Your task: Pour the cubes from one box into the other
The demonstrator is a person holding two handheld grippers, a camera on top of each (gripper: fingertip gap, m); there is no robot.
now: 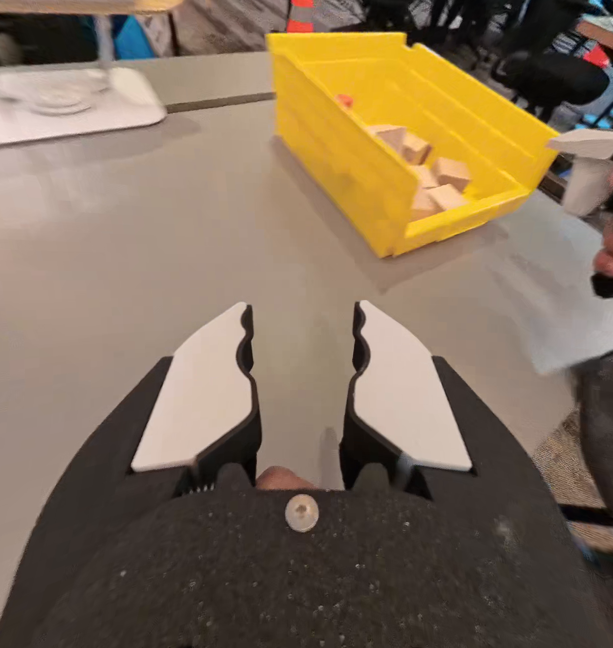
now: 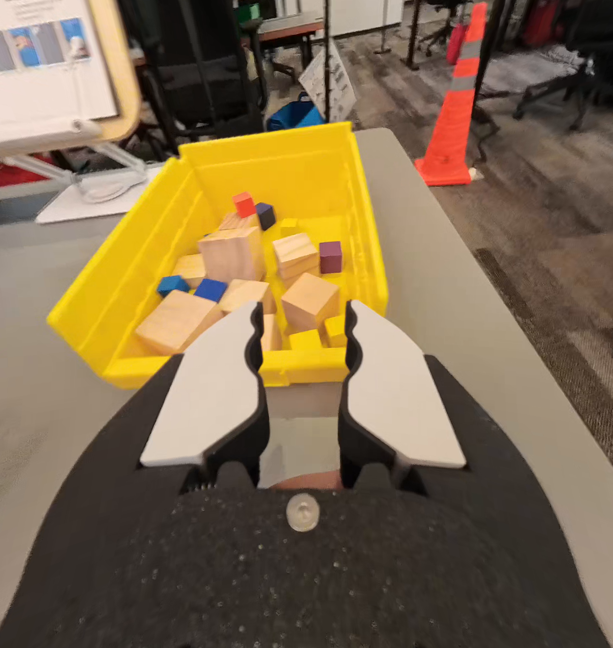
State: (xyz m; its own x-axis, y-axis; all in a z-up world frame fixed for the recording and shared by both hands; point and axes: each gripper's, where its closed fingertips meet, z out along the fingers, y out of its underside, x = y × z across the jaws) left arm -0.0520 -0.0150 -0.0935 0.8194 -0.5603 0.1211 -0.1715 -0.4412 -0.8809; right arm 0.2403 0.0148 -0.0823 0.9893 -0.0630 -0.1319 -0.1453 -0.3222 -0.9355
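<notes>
Cubes [image 2: 235, 256] in one yellow box [image 2: 98, 298]

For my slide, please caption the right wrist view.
Open right gripper hovers at the low front lip of the yellow bin of mixed cubes.

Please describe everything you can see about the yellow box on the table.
The yellow box is an open-topped bin that looks like hard plastic, with ribbed side walls, a tall back wall and a lower front lip. It stands upright on the grey table, near its right edge. Inside lie loose cubes: several plain wooden ones, and small red, blue, purple and yellow ones. The right tool hovers open before the front lip, not touching it.
</notes>
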